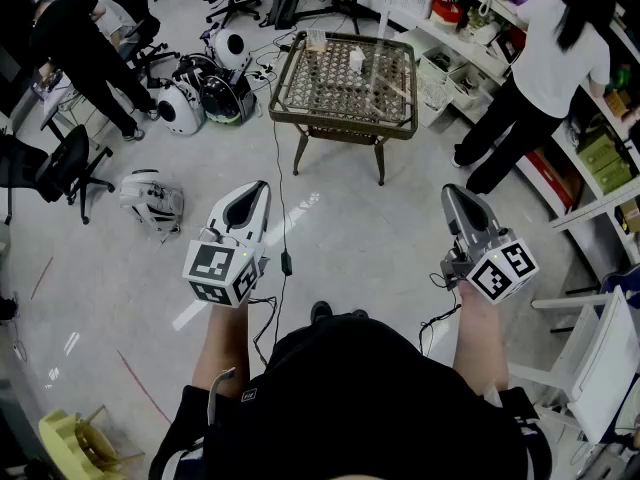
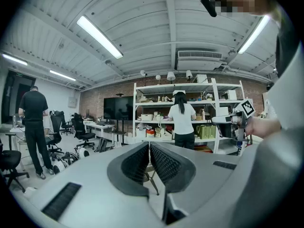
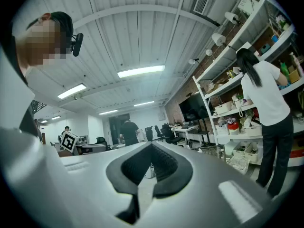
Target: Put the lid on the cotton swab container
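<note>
A wicker-topped table (image 1: 392, 122) stands far ahead on the floor. It carries a small clear container (image 1: 316, 40) and a small white box (image 1: 356, 60); they are too small to tell a lid. My left gripper (image 1: 257, 187) is held up in front of me, shut and empty, well short of the table. My right gripper (image 1: 452, 191) is level with it, also shut with nothing in it. The left gripper view shows its ribbed pads (image 2: 135, 163) pressed together, with the right gripper (image 2: 235, 120) off to the side. The pads (image 3: 164, 163) in the right gripper view meet too.
A person in white (image 1: 545, 63) stands at the shelves (image 1: 600, 153) on the right. A person in black (image 1: 75, 38) bends over at far left. White helmets and gear (image 1: 200, 93) lie on the floor, beside an office chair (image 1: 60, 168) and a cable (image 1: 285, 258).
</note>
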{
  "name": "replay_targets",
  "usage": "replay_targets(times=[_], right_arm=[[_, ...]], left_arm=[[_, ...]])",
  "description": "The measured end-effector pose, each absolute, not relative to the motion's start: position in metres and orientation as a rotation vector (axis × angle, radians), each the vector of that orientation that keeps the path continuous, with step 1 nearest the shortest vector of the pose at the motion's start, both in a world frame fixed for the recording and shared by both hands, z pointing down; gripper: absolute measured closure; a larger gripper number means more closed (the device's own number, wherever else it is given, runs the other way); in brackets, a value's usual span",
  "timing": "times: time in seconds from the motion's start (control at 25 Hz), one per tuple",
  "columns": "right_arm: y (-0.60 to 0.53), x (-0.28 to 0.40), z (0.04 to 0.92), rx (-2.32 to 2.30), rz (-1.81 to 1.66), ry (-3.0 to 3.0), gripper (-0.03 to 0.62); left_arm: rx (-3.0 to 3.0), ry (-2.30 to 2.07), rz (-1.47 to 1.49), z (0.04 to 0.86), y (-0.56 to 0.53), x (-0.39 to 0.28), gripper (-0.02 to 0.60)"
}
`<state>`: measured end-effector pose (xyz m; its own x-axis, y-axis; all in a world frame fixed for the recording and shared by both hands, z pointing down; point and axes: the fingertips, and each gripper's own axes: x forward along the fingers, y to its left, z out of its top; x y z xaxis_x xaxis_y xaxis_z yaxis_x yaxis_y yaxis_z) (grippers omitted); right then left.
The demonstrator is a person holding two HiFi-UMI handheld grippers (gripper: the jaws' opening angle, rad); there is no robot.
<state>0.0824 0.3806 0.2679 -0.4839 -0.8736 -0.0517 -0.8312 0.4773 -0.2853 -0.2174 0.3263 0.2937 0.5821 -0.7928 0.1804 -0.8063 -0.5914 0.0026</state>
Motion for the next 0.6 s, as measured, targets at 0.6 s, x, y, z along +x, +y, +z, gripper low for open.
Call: replay_targets(times=[0.6], right_arm=[[0.387,0.101,0.275,-1.446,-0.354,2.490,0.586]], left_arm=[[2.683,-1.305,0.217,0.300,0.326,-0.187,0.566]])
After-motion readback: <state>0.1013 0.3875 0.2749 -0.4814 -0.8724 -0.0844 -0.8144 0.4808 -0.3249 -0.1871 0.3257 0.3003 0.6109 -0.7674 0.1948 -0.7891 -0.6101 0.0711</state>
